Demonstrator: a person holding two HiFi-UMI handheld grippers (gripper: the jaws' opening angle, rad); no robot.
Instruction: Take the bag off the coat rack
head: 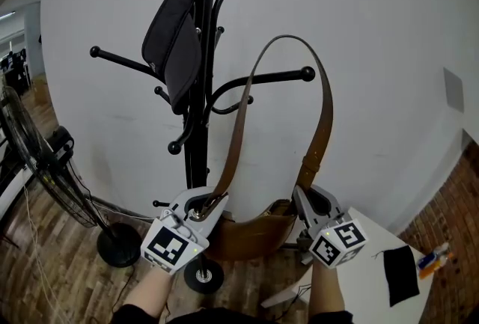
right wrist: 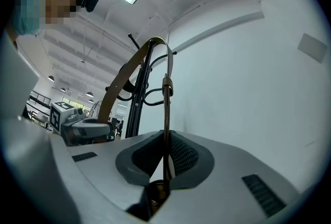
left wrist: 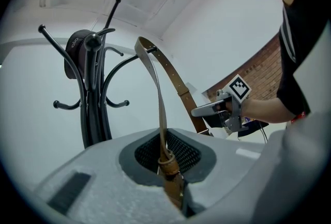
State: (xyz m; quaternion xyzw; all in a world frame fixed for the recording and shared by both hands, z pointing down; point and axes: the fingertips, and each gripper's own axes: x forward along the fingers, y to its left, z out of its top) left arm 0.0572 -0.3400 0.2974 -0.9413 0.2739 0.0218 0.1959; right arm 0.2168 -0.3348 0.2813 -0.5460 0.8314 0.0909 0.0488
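Bag [head: 251, 234]: brown, hanging low in front of the rack [head: 200, 53], near its base, carried wholly by its strap [head: 323, 105].

Left gripper [head: 203, 209]: jaws closed tight on the strap's left end, just above the bag.

Right gripper [head: 303, 201]: jaws likewise clamped on the strap's right end, the thin leather pinched edge-on between the pads.

Gripping both ends, as judged, keeps the bag level, takes its weight off the rack and holds the loop open.

The strap arches high, its top standing above the rack's hook [head: 278, 77] and not resting on it. The hook's ball tip falls inside the loop's outline in the head view; whether it actually passes through cannot be told.

Black bag [head: 174, 46]: on an upper hook of the rack, untouched.

Assessment: lift done; the loop must yet be drawn out past the ball tip, at risk of snagging
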